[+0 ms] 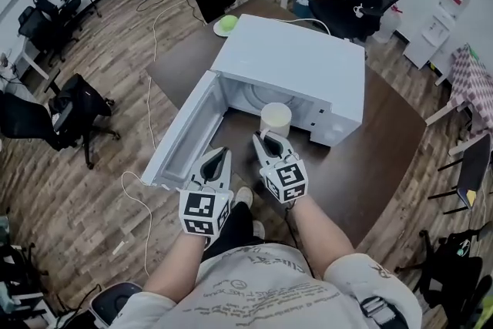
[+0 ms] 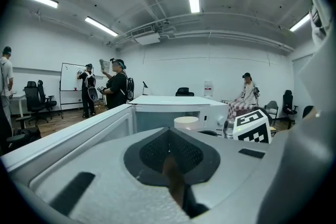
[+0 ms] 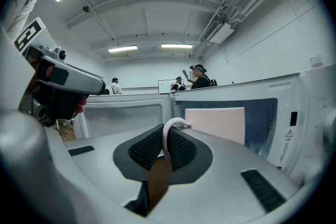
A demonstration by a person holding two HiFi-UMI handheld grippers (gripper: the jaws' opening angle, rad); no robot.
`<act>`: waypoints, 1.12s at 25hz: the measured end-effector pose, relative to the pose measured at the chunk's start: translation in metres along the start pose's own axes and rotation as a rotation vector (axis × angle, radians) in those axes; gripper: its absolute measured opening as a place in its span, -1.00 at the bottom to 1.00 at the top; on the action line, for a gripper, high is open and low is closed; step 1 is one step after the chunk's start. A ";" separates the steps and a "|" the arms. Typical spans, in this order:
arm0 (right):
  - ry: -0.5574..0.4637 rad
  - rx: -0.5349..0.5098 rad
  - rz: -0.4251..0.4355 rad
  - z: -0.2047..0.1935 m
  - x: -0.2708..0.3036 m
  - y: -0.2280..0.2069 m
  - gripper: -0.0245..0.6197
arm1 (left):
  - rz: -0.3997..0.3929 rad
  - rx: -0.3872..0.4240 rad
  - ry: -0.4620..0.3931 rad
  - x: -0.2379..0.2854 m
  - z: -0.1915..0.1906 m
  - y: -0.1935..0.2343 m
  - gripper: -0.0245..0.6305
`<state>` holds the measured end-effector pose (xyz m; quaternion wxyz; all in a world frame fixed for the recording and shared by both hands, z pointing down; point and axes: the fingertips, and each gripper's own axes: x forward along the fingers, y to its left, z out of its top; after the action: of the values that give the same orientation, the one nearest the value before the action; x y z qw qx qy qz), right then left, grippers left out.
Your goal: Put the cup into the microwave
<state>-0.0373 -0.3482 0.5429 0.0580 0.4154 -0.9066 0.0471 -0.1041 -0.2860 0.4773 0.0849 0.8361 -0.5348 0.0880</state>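
Before open microwave (image 1: 293,62), cup (image 1: 275,119) in right gripper (image 1: 267,139)

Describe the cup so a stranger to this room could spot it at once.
Find the white microwave on the dark brown table, its door standing open on the left. Right at its open mouth is the cup: a pale cream cylinder, the only round thing there, its looped handle pinched by the right gripper.
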 end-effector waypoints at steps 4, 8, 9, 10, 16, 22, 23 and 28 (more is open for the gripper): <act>0.001 0.000 -0.020 -0.008 0.022 -0.019 -0.82 | -0.003 0.013 0.012 0.010 -0.001 0.006 -0.88; 0.002 -0.001 -0.046 -0.013 0.042 -0.039 -0.82 | -0.018 0.013 0.028 0.021 -0.005 0.011 -0.88; 0.005 -0.001 -0.049 -0.014 0.047 -0.043 -0.82 | -0.021 0.008 0.030 0.025 -0.005 0.012 -0.88; 0.009 0.000 -0.052 -0.015 0.053 -0.048 -0.82 | -0.023 0.000 0.032 0.029 -0.005 0.014 -0.88; 0.032 0.002 -0.089 -0.028 0.084 -0.072 -0.82 | -0.044 0.010 0.050 0.048 -0.006 0.021 -0.88; 0.041 -0.004 -0.123 -0.036 0.107 -0.097 -0.82 | -0.067 0.057 0.070 0.056 -0.007 0.024 -0.88; 0.044 -0.003 -0.126 -0.037 0.111 -0.100 -0.82 | -0.068 0.061 0.074 0.056 -0.008 0.024 -0.88; 0.063 -0.001 -0.132 -0.045 0.128 -0.109 -0.82 | -0.057 0.073 0.091 0.057 -0.011 0.030 -0.88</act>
<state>-0.0343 -0.5088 0.6098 0.0895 0.4726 -0.8749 0.0559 -0.1081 -0.3460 0.5027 0.0812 0.8486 -0.5029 0.1429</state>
